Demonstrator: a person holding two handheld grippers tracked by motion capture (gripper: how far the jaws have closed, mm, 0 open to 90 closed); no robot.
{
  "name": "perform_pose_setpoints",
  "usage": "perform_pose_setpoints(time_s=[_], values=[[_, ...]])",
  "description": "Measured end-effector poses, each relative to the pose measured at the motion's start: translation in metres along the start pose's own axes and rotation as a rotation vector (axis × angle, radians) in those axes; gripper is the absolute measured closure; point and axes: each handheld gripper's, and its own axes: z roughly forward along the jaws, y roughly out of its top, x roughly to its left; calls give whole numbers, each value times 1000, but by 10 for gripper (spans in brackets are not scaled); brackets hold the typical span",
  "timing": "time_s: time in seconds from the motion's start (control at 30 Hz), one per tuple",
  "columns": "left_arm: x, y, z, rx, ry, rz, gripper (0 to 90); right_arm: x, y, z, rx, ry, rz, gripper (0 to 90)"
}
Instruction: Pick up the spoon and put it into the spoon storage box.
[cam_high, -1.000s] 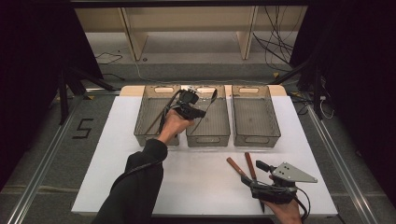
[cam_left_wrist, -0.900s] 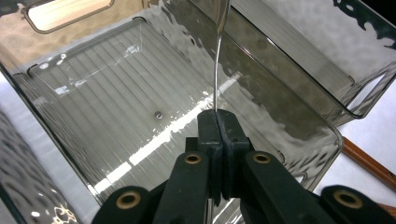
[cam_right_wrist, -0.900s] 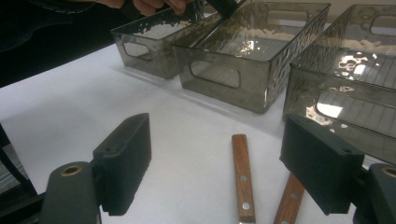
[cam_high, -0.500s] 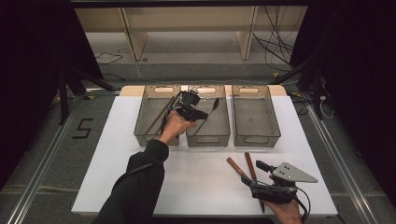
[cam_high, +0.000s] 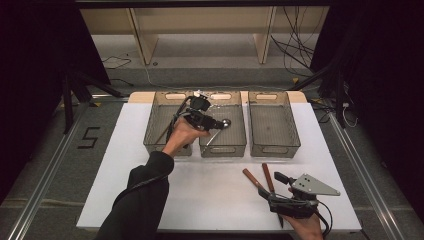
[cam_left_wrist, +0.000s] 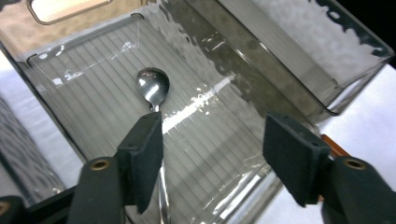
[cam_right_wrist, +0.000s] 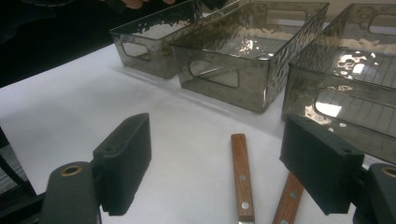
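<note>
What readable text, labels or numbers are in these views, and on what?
"5": dark digit marked on the grey floor left of the white table, in the high view.
No other text: the three clear bins, the spoon and the two wooden handles carry no legible words, labels or brands.

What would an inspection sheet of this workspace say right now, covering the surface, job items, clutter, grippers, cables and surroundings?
Surface: white table, bare at the near left.
Job's things: spoon in the middle bin; two wooden handles on the table in front of the right bin; left bin alongside.
Clutter: nothing seen.
Grippers: left gripper over the middle bin, jaws just opened, spoon released; right gripper open, over the wooden handles.
Cables: loose black cables on the floor beyond the table.
Surroundings: wooden shelf frame; floor mark "5".
</note>
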Motion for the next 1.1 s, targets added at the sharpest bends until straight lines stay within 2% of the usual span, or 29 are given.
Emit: perform_pose_setpoints(time_s=[0.03,0.1,0.33,0.4,0.53,0.63,0.67,0.73,0.9,1.1], values=[[0,-1,-5,-8,-4,9,367,0,0,0,0,0,0,252],[-1,-5,-14,-37,-15,0,337,0,0,1,5,-4,1,253],[-5,-14,-28,-73,-39,10,263,0,0,2,21,-25,8,254],[-7,-21,-35,-78,-35,27,252,-1,-1,2,27,-32,10,254],[-9,-34,-47,-96,-37,36,236,-2,-1,2,44,-47,22,255],[-7,-42,-54,-113,-40,24,228,-2,-1,2,49,-52,24,256],[-6,-50,-60,-127,-39,18,225,-3,-1,3,53,-54,25,256],[-5,-56,-65,-131,-43,31,221,-3,-1,3,62,-62,31,255],[-4,-71,-76,-147,-58,34,208,-4,-1,4,77,-81,39,257],[-3,-86,-85,-167,-52,34,199,-7,-3,5,106,-112,70,261]])
